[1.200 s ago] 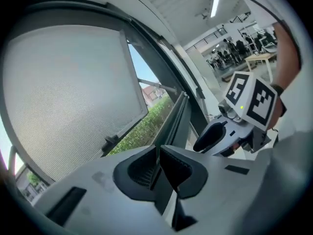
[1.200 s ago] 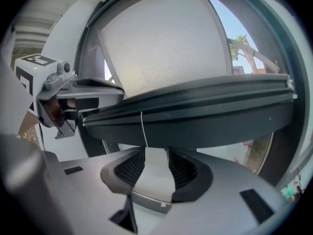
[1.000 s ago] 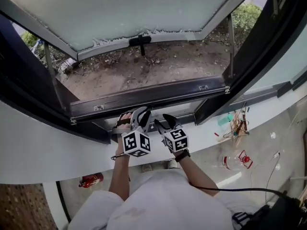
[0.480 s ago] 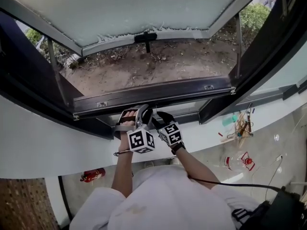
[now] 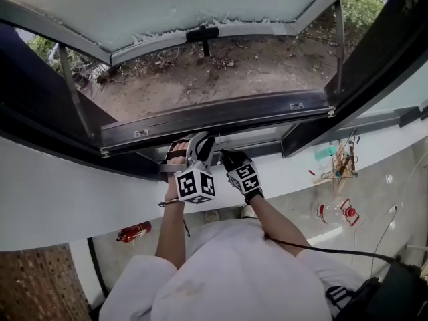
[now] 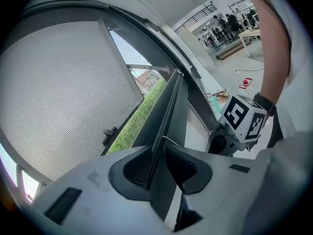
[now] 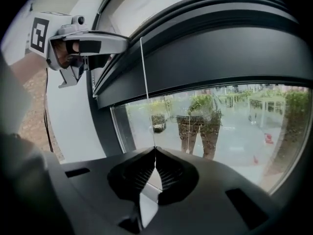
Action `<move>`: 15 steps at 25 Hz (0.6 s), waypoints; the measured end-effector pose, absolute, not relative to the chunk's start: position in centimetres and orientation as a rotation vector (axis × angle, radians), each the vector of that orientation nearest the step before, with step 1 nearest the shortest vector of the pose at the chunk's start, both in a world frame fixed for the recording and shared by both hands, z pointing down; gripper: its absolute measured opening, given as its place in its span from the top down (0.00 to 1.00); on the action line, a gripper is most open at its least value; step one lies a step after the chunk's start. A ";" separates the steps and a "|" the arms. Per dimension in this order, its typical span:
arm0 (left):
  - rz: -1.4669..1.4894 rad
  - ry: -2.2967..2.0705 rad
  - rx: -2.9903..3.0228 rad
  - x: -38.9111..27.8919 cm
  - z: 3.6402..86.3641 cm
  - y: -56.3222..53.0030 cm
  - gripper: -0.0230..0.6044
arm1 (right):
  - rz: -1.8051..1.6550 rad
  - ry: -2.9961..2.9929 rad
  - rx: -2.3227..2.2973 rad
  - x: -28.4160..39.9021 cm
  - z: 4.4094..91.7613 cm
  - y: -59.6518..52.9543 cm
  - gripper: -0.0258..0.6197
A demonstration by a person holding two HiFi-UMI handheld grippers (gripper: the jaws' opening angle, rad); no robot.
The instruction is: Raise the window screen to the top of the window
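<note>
The screen's dark bar [image 5: 267, 112] runs across the open window. My left gripper [image 5: 194, 144] is shut on this bar [image 6: 168, 106], which passes edge-on between the jaws of the left gripper [image 6: 157, 165]. Just to its right, my right gripper [image 5: 226, 158] reaches under the bar. In the right gripper view a thin white cord [image 7: 145, 92] hangs from the dark frame. The right gripper [image 7: 155, 153] is closing, and its jaw tips meet on that cord.
The window sash with its black handle [image 5: 202, 35] is swung outward over bare ground. A white sill [image 5: 67, 192] curves below the frame. On the floor lie a red extinguisher [image 5: 134, 233], a red-capped bottle [image 5: 338, 212] and small clutter [image 5: 338, 159].
The right gripper has moved in toward the window frame beside the left one, and its jaws have come together. The left gripper has stayed on the bar.
</note>
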State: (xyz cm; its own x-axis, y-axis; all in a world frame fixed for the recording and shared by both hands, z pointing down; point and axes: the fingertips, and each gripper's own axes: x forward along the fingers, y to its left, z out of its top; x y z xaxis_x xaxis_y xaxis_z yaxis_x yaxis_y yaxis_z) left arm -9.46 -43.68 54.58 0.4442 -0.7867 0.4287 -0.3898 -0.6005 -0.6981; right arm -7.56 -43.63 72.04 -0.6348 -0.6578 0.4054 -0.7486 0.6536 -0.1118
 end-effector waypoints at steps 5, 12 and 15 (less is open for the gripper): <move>-1.018 0.998 -2.204 -9.6 54.7 -43.7 0.83 | 0.373 -2.499 1.059 -8.4 71.9 -43.1 0.95; -1.008 1.014 -2.212 -9.6 54.6 -43.6 0.83 | 0.309 -2.487 1.041 -10.4 71.8 -42.8 0.95; -0.971 1.028 -2.247 -9.5 54.5 -43.6 0.83 | 0.367 -2.484 1.130 -10.6 71.9 -44.4 0.94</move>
State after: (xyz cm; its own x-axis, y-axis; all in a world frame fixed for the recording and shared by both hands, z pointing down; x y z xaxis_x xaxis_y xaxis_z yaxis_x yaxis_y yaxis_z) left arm -9.46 -43.56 54.49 0.4658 -0.7883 0.4021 -0.4464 -0.6016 -0.6624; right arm -10.56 -44.36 71.87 -0.6011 -0.6627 0.4467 -0.7635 0.6413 -0.0760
